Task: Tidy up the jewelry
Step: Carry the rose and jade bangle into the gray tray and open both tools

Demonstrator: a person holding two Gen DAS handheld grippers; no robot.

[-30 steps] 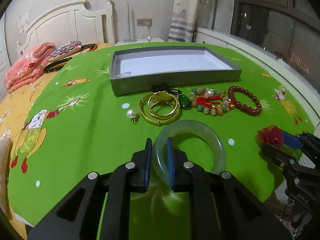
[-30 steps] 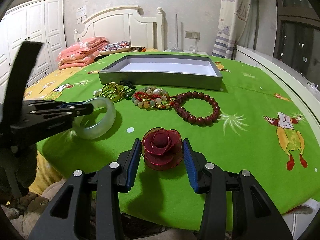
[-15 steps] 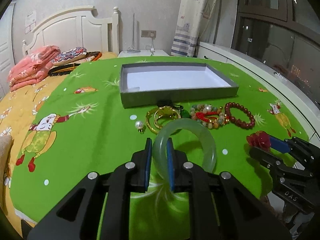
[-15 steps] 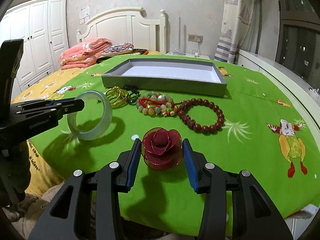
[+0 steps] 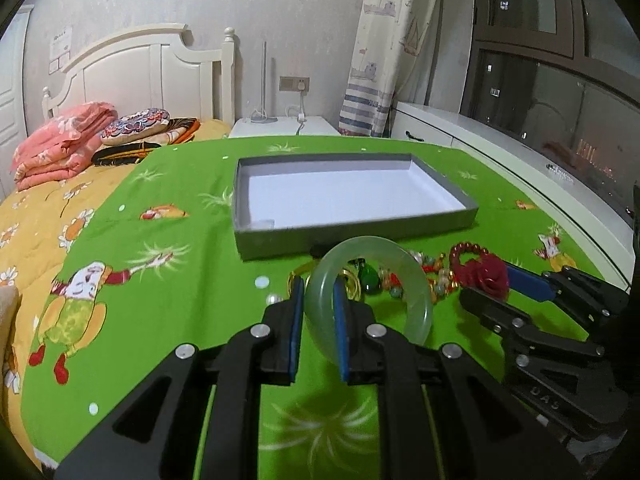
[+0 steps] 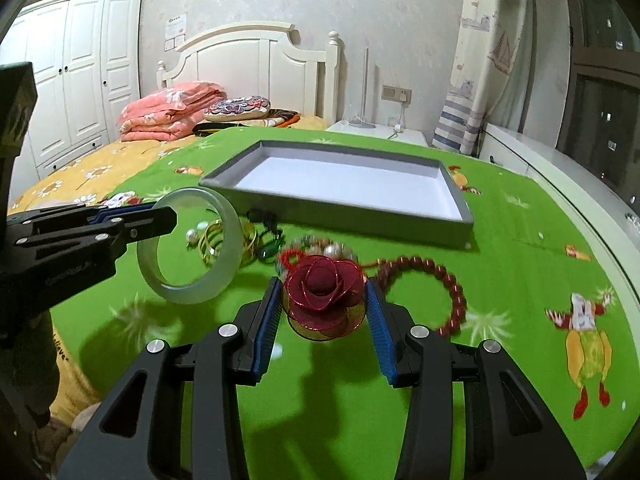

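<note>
Clearly both hands are loaded and aimed at the tray (image 5: 356, 236), which sits open and bare on the green cloth (image 5: 160, 320) toward the far edge of the bed. The left gripper (image 5: 316, 332) has its jaws nearly shut, pinching one side of the band of a pale green bangle (image 5: 416, 300); the ring stands almost upright and hangs clear of the cloth, throwing a shadow below it, a hold that I judge lets it be laid flat over the tray's low wall. The right gripper (image 6: 324, 316) has its jaws about half open with a red rose (image 6: 324, 292) between the blue pads (image 6: 268, 320), which meet the petals on either side; a gentle squeeze makes sense for something that looks like wire and gauze. From the left wrist view the rose rides just to the right of the bangle, so the two loads are close and could knock together on the way in. Between the grippers and the tray's near wall the rest waits in a row on the cloth: gold bangles (image 6: 212, 242), a small pearl (image 6: 191, 234), a green pendant (image 5: 369, 278), a mixed bead bracelet (image 6: 332, 249) and a dark red bead bracelet (image 6: 452, 284). Nothing of the jewelry is in the tray yet, though a small clear thing I cannot identify lies in its near left corner
</note>
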